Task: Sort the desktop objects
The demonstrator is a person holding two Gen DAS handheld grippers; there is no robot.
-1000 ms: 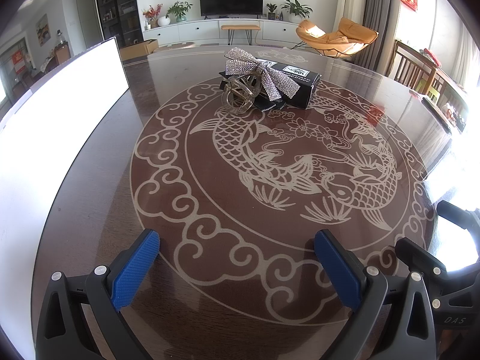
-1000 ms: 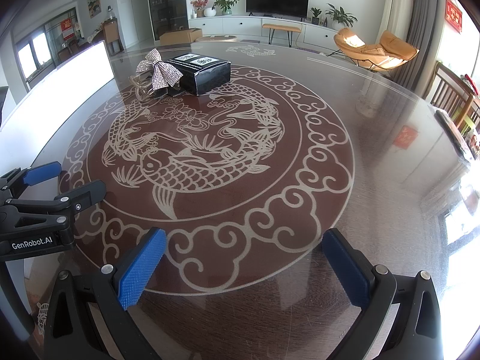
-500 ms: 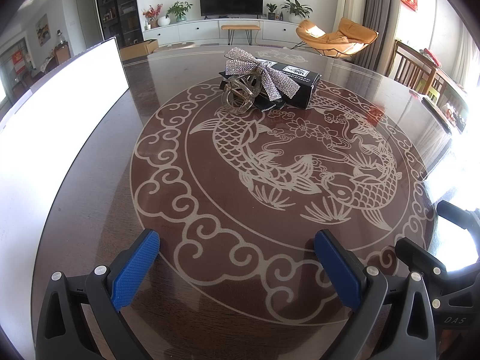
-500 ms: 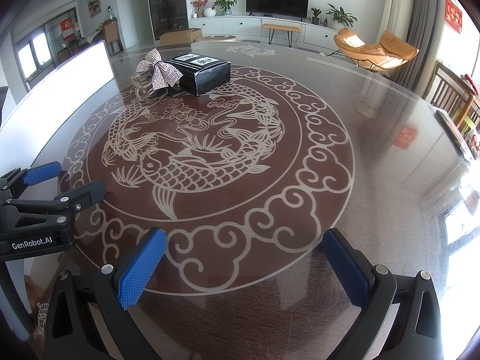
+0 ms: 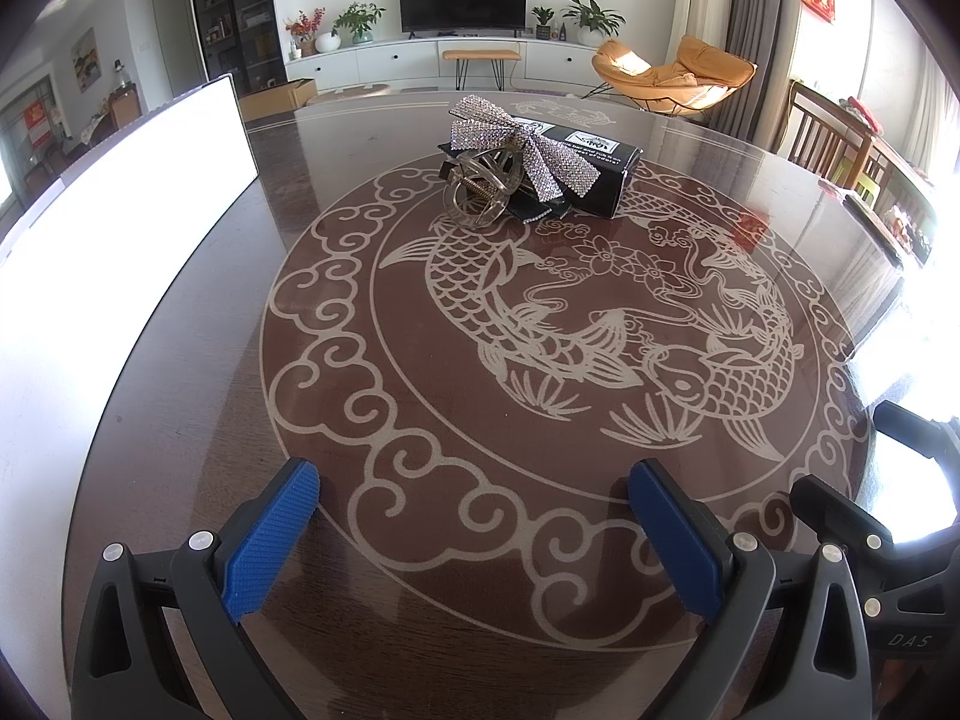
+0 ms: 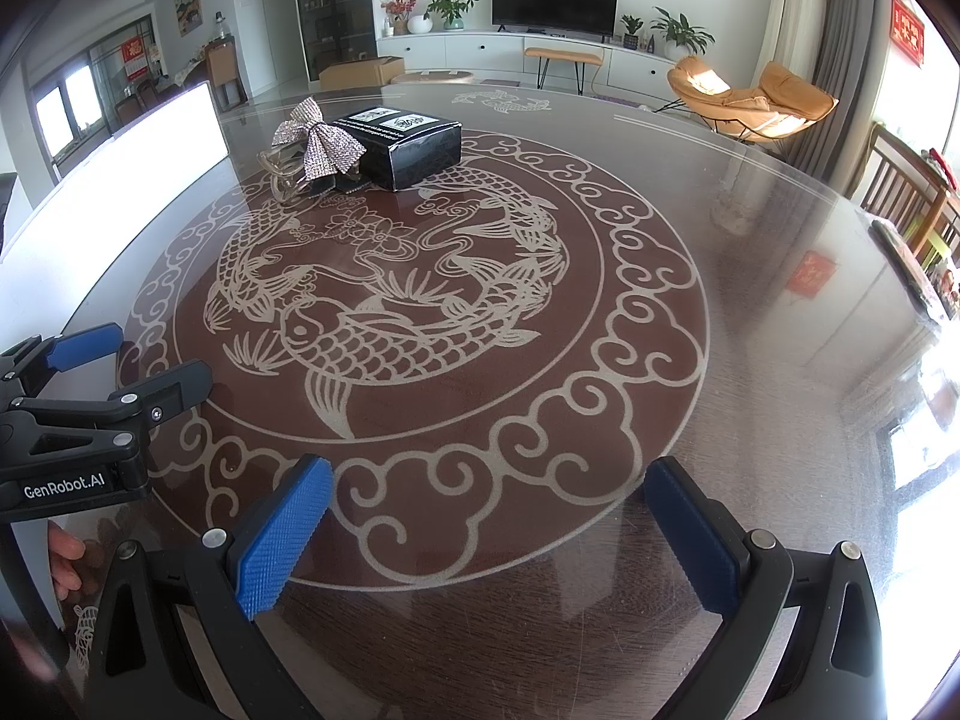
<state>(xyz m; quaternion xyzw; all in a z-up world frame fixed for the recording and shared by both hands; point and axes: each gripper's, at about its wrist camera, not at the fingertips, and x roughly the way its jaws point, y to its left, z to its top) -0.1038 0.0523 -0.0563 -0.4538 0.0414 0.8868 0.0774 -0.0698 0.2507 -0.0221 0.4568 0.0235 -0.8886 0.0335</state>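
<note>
Far across the round table (image 5: 198, 360) lies a small pile: a black box (image 5: 591, 177) (image 6: 414, 147) with white labels, a sparkly silver bow (image 5: 528, 150) (image 6: 324, 141) leaning on it, and a clear hair claw clip (image 5: 480, 192) (image 6: 282, 171) in front of the bow. My left gripper (image 5: 474, 531) stands open near the table's front edge, nothing between its blue pads. My right gripper (image 6: 489, 531) is open too, also holding nothing, and the left gripper (image 6: 90, 384) shows at its left. Both are well short of the pile.
The table top (image 6: 750, 252) is glass over a brown disc with a fish pattern. A bright white panel (image 5: 120, 192) runs along the left side. Wooden chairs (image 5: 840, 132) stand at the right edge. A hand (image 6: 66, 558) shows at lower left in the right wrist view.
</note>
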